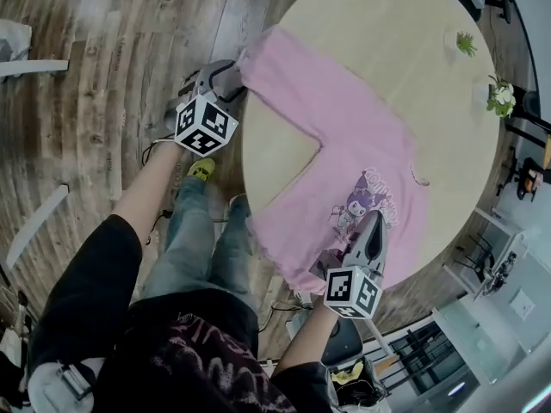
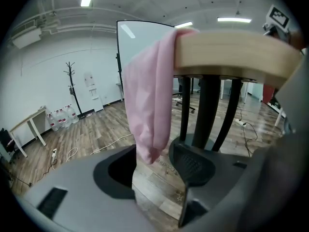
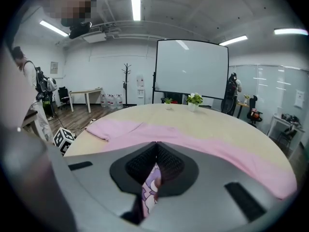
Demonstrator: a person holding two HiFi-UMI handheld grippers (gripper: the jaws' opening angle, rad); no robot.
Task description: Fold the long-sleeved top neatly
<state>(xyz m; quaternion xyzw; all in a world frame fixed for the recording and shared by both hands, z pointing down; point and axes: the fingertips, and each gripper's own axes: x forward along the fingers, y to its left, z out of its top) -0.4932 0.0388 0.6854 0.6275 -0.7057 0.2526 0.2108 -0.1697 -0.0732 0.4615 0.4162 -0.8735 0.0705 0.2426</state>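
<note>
A pink long-sleeved top (image 1: 344, 136) with a cartoon print lies spread on the round wooden table (image 1: 413, 41). One sleeve reaches the table's left edge and hangs over it. My left gripper (image 1: 231, 77) is at that edge, below the tabletop, and stands open. In the left gripper view the hanging sleeve end (image 2: 149, 110) dangles between the jaws of the left gripper (image 2: 154, 163), and the pads do not press it. My right gripper (image 1: 372, 226) is at the near hem, shut on the printed fabric. The right gripper view shows the right gripper (image 3: 155, 151) pinching a fold of the top (image 3: 203, 139).
Two small potted plants (image 1: 465, 43) (image 1: 501, 97) stand at the table's far right. Dark table legs (image 2: 207, 110) rise under the tabletop. The person's legs (image 1: 198, 239) are close to the near edge, above a wooden floor (image 1: 103, 101).
</note>
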